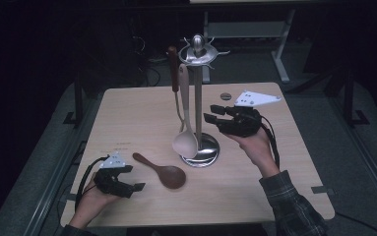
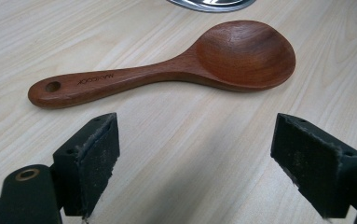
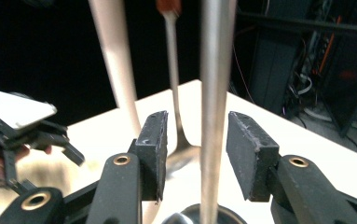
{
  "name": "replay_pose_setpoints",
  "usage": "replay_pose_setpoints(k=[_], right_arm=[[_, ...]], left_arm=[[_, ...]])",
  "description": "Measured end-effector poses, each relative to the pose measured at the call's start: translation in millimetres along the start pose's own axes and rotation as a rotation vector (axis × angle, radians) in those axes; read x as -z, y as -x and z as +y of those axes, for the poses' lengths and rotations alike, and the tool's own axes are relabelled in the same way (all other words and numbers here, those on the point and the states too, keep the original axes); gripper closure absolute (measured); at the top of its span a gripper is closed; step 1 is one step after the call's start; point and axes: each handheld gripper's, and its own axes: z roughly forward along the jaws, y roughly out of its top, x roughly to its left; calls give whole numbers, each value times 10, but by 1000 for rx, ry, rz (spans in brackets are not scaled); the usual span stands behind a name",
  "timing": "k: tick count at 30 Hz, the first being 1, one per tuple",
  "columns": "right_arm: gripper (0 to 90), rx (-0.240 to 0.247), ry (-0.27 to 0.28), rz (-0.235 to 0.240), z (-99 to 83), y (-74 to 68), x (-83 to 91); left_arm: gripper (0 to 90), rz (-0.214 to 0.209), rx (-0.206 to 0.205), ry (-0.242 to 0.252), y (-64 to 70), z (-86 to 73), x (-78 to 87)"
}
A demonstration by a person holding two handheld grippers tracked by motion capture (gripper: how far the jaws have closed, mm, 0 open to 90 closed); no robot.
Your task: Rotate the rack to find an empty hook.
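Note:
A dark wooden spoon (image 1: 164,172) (image 2: 167,70) lies flat on the table, bowl up, handle pointing left and away. My left gripper (image 1: 133,178) (image 2: 195,154) rests just short of it, open, with bare table between its pads. A metal utensil stand (image 1: 198,103) (image 3: 216,70) rises mid-table. From its top hang a beige spoon (image 1: 185,142) (image 3: 115,60) and a brown-handled metal utensil (image 1: 174,69) (image 3: 174,70). My right gripper (image 1: 211,112) (image 3: 197,140) is held up to the right of the pole, open, the pole lined up in the gap between its jaws.
The stand's round shiny base (image 1: 203,150) (image 2: 211,3) sits just beyond the wooden spoon. A small round disc (image 1: 225,96) lies near the table's far edge. The left gripper (image 3: 27,135) shows low at the left in the right gripper view. Dark floor and desk legs surround the table.

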Motion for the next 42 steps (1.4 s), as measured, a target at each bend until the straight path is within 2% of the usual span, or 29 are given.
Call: replay_pose_setpoints(k=[2, 3, 10, 11, 15, 17, 20, 23, 25, 28, 32, 42], right_arm=[[566, -8, -30, -12, -65, 39, -43], [564, -11, -36, -12, -97, 57, -60], [545, -27, -80, -10, -302, 143, -223], [545, -29, -81, -3, -325, 148, -246], [539, -26, -101, 6, -381, 152, -340], [536, -29, -110, 6, -395, 152, -382], [537, -34, -106, 7, -401, 162, -440], [537, -37, -106, 14, -410, 165, -509], [537, -35, -107, 18, -419, 162, -550], [539, -33, -115, 19, -434, 161, -613], [550, -28, -119, 20, -443, 161, -685], [651, -4, -121, 10, -408, 129, -763]], left_arm=[[159, -2, 5, 2, -3, 3, 10], [172, -3, 14, 17, 0, 5, 11], [269, -16, 24, 34, -3, 28, 66], [304, -17, 18, 35, -8, 33, 75], [422, -29, 38, 46, 0, 58, 107], [485, -35, 35, 51, -9, 71, 126], [601, -49, 57, 59, -6, 98, 160], [791, -63, 76, 76, -2, 143, 209], [885, -66, 77, 74, -1, 189, 256], [899, -72, 85, 76, 15, 266, 307], [899, -74, 74, 81, 42, 420, 382], [899, -102, -1, 132, 104, 1072, 663]])
